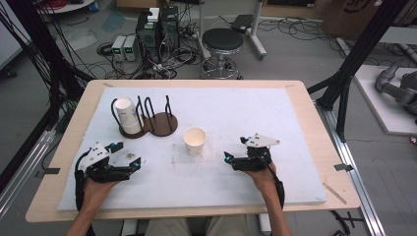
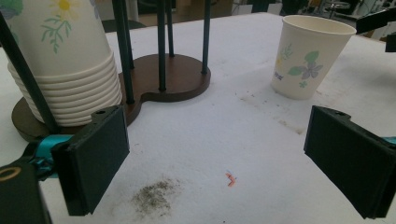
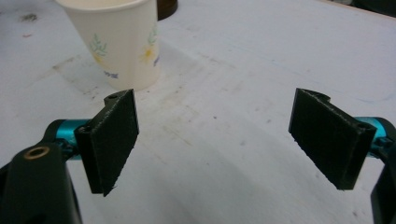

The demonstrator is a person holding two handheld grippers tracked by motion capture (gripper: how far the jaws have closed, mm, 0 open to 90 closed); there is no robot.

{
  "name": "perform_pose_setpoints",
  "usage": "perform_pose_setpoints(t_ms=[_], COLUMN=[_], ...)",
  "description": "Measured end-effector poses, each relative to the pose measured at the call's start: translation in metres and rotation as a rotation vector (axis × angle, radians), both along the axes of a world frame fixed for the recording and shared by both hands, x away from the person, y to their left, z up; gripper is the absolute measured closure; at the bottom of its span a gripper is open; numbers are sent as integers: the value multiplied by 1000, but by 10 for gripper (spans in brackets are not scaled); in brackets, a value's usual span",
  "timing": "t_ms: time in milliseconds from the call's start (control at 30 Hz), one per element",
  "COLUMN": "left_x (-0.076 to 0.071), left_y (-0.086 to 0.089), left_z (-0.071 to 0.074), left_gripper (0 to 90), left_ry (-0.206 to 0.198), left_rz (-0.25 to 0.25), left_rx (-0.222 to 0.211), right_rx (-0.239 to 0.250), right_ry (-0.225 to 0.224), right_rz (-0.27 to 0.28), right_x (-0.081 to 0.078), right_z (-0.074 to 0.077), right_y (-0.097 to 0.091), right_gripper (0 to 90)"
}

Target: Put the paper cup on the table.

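A single flower-printed paper cup stands upright near the middle of the white mat. A stack of the same cups sits in the left slot of a dark wire rack on a wooden base. My left gripper is open and empty, in front of the rack. To the right of the single cup my right gripper is also open, holding nothing, with the cup ahead and to its left.
The mat lies on a wooden table. A grey smudge and a small orange mark lie between the left jaws. Beyond the table stand a black stool, computers and cables on the floor.
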State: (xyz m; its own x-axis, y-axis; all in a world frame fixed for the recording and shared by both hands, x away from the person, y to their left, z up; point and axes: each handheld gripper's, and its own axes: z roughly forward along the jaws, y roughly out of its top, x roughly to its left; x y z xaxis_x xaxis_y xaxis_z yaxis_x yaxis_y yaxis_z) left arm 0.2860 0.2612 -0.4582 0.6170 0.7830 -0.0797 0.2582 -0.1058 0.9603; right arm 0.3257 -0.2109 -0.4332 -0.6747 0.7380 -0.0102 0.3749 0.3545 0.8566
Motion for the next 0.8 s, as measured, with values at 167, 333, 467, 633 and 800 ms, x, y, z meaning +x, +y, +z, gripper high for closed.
perform_pose_setpoints(t_ms=[167, 333, 467, 633, 800], left_x=[0, -1, -1, -3, -3], left_y=[0, 1, 2, 0, 1], left_z=[0, 0, 0, 0, 0], left_gripper=[67, 67, 67, 67, 67], left_ry=[-1, -1, 0, -20, -24], left_rz=[2, 8, 14, 22, 42], left_rx=[-4, -13, -18, -4, -5], right_rx=[18, 29, 50, 52, 52], right_ry=[-10, -32, -56, -80, -78], right_rz=[-35, -61, -75, -80, -107], right_x=[-4, -8, -12, -15, -17], right_z=[1, 0, 1, 0, -2], right_y=[-11, -20, -24, -27, -32], right_gripper=[163, 163, 163, 163, 164])
